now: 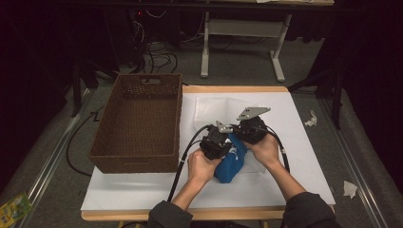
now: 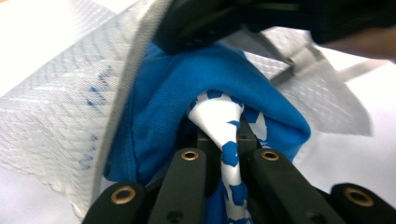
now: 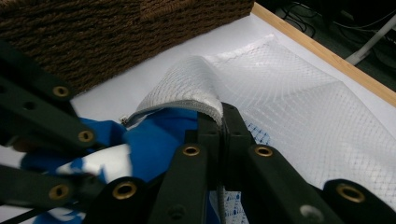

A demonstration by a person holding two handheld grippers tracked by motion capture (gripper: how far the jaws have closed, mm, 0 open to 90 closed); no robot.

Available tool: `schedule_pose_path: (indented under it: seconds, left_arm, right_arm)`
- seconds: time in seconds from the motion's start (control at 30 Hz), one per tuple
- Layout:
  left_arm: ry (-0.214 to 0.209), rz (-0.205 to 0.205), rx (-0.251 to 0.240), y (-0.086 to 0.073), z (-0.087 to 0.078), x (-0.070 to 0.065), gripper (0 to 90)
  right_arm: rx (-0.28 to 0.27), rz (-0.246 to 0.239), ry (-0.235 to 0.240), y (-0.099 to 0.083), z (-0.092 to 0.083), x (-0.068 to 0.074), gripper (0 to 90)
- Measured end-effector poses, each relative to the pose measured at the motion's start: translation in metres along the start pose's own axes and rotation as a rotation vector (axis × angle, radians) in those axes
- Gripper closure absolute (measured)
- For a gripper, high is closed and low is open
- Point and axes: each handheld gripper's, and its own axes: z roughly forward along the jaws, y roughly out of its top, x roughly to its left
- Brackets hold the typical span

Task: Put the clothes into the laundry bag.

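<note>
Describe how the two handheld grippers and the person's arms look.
Both the left gripper and the right gripper are black, each topped by a grey three-cornered plate and trailing a black cable. In the gripper views the jaws are flat black bars with brass-ringed holes. The person wears dark sleeves, hands bare.

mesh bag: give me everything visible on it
The mesh bag is white, see-through netting with a diamond weave and a grey hemmed rim, soft and crumpled. It lies on the white table cover, right of the basket. The right gripper is shut on its rim, lifting the mouth open. Blue cloth sits partly inside the mouth; the left gripper is shut on that cloth, on its white, blue-patterned part. No zip shows.
</note>
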Motion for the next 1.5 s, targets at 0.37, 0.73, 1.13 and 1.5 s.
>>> schedule_pose_path:
  seconds: [0.37,0.73,1.13,1.5]
  left_arm:
    - [0.043,-0.041,0.019,0.007,0.015,0.01,86.8]
    - [0.095,-0.064,0.023,0.013,0.021,0.017,86.8]
    - [0.127,-0.122,0.023,0.012,0.026,0.032,86.8]
    - [0.089,-0.114,0.062,0.007,0.039,0.035,81.7]
  right_arm:
    - [-0.015,-0.021,0.011,0.001,-0.004,0.006,89.7]
    - [-0.028,-0.026,-0.006,-0.001,-0.011,0.004,89.8]
    - [-0.015,-0.049,-0.009,-0.002,-0.011,0.007,89.8]
    - [0.0,-0.041,-0.005,-0.005,-0.004,0.005,89.7]
